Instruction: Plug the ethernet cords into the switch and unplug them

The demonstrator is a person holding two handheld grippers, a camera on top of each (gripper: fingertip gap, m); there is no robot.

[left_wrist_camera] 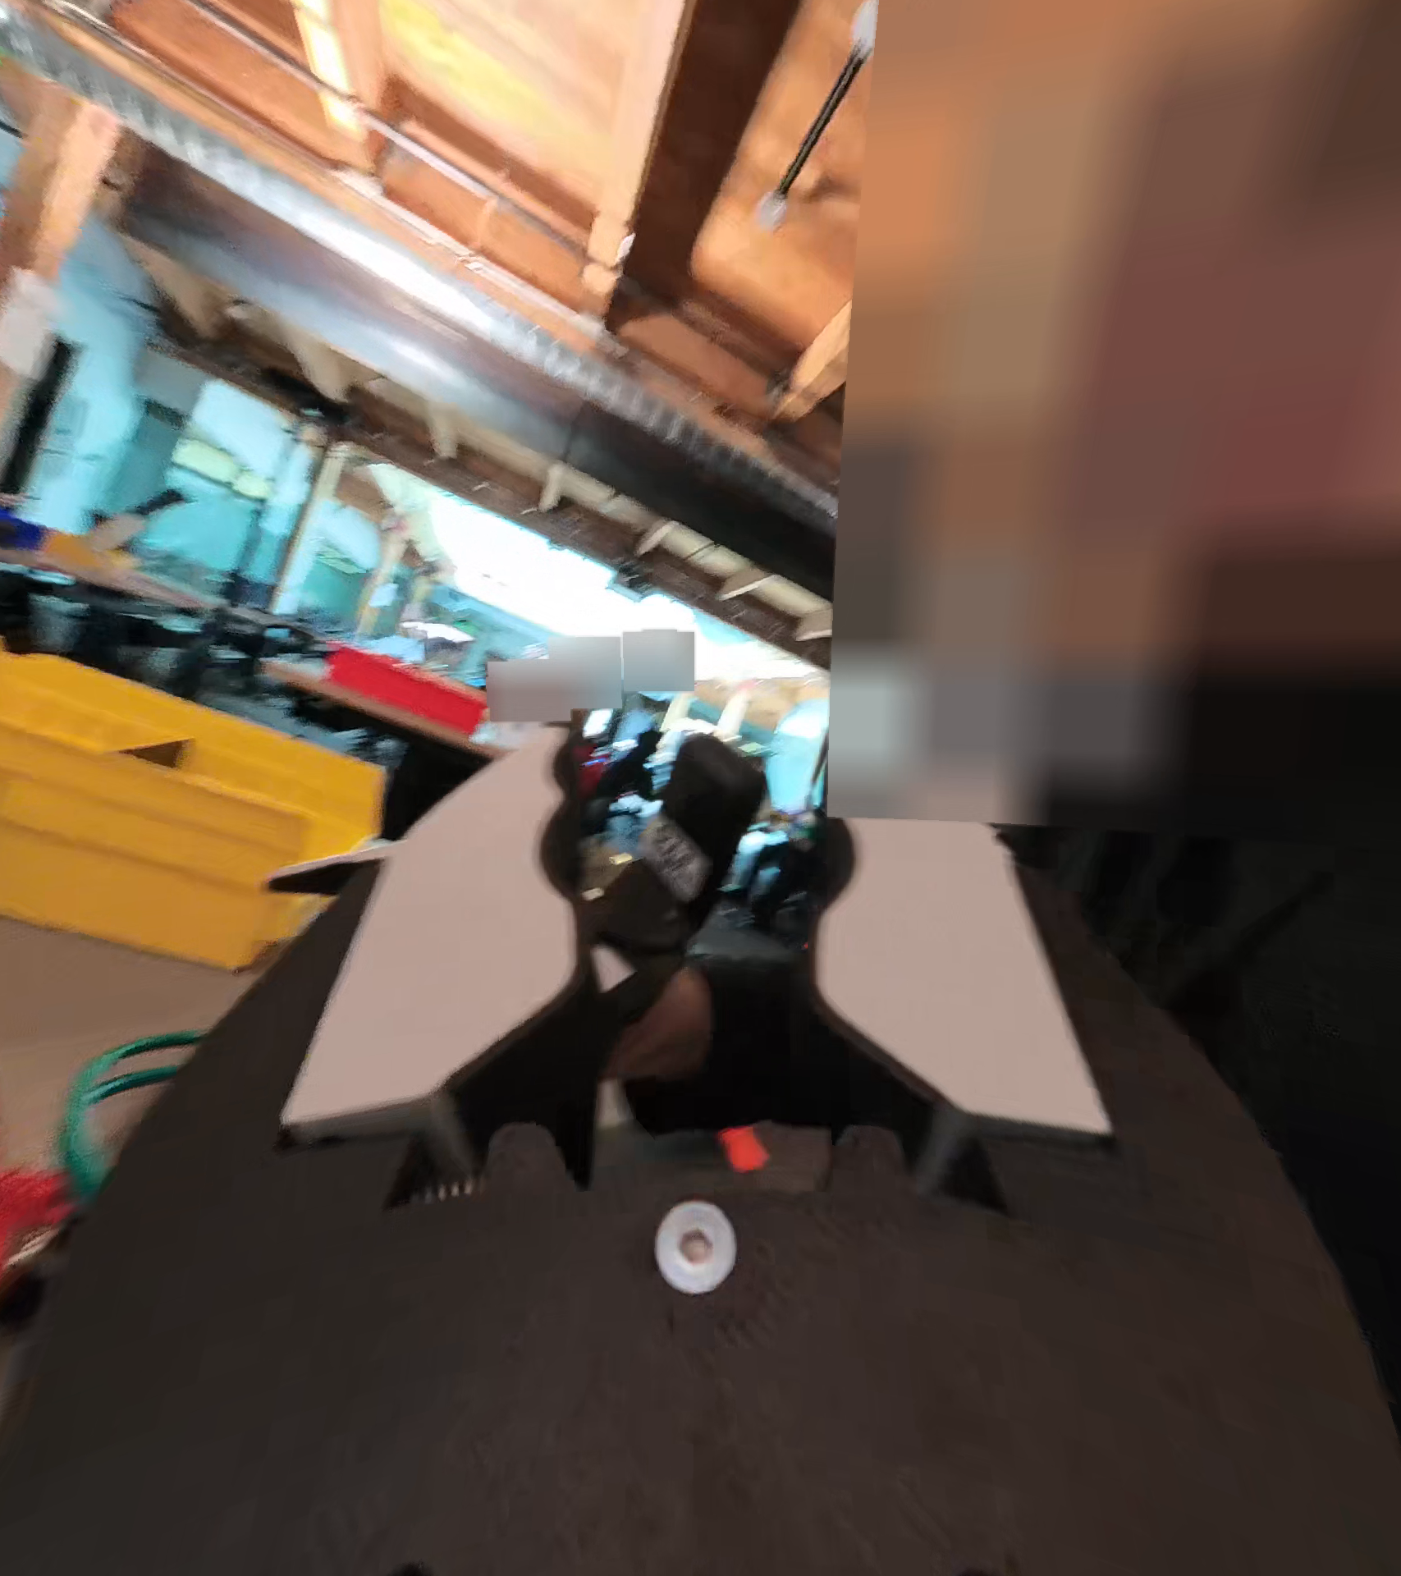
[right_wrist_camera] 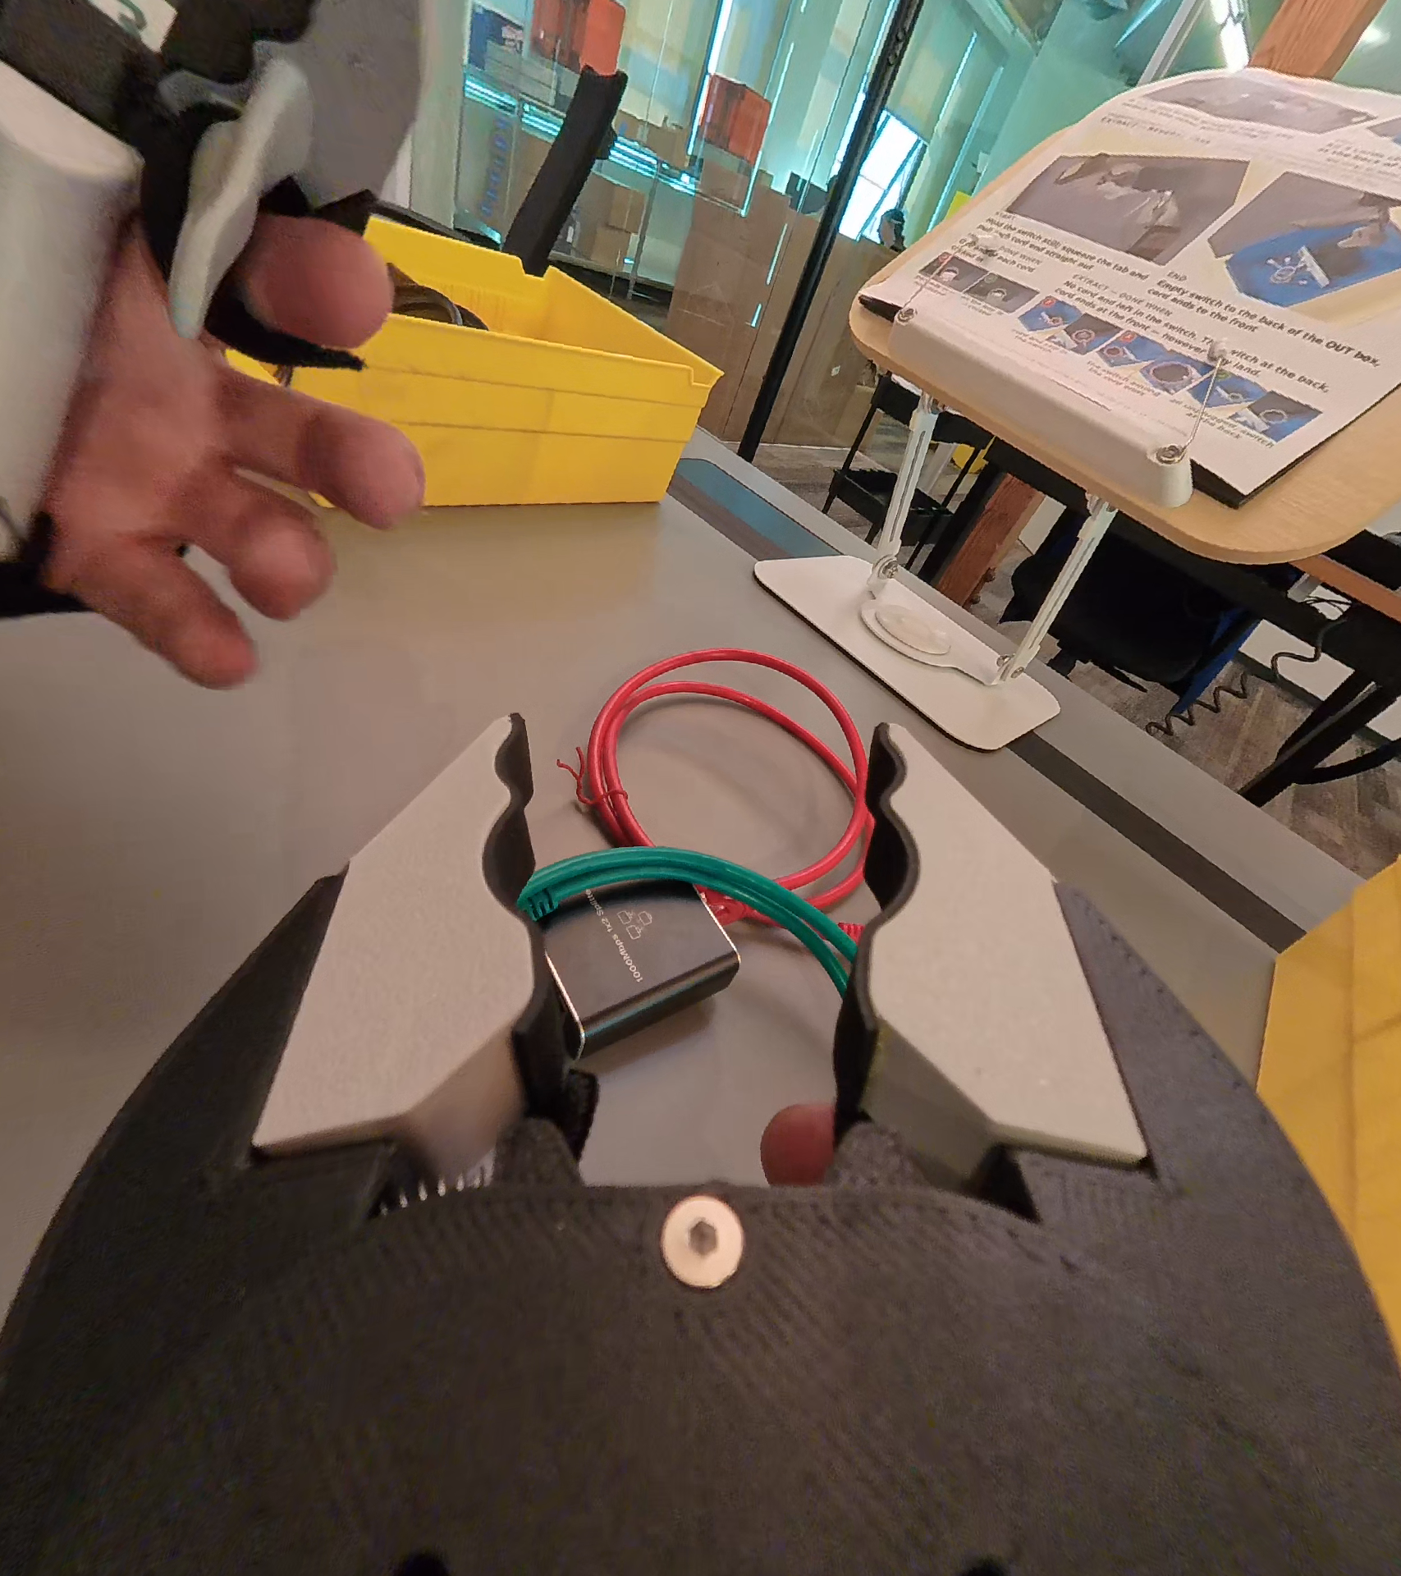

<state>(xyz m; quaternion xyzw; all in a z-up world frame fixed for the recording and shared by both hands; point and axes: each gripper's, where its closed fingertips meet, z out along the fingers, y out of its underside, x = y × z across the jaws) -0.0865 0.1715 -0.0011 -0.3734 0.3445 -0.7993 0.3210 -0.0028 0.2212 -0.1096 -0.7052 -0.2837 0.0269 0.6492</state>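
Right gripper (right_wrist_camera: 697,819) jaws released, empty; switch (right_wrist_camera: 645,964) with green cord (right_wrist_camera: 773,895) lay between them, red cord (right_wrist_camera: 731,750) just beyond; left gripper (left_wrist_camera: 692,853) jaws released, tilted up, blurred.

A smooth grey tabletop (right_wrist_camera: 441,648) fills the foreground of the right wrist view. At ten o'clock on it sits a yellow plastic bin (right_wrist_camera: 543,401); another yellow bin's edge (right_wrist_camera: 1396,1109) shows at four o'clock. At two o'clock a rounded pale wooden board (right_wrist_camera: 1242,478) carrying a printed sheet tilts on a white metal stand (right_wrist_camera: 910,648). Behind, at twelve o'clock, a black post (right_wrist_camera: 829,222) fronts teal-lit glass walls (right_wrist_camera: 680,128). The blurred left wrist view shows timber ceiling beams (left_wrist_camera: 705,153) and bright windows (left_wrist_camera: 509,554).
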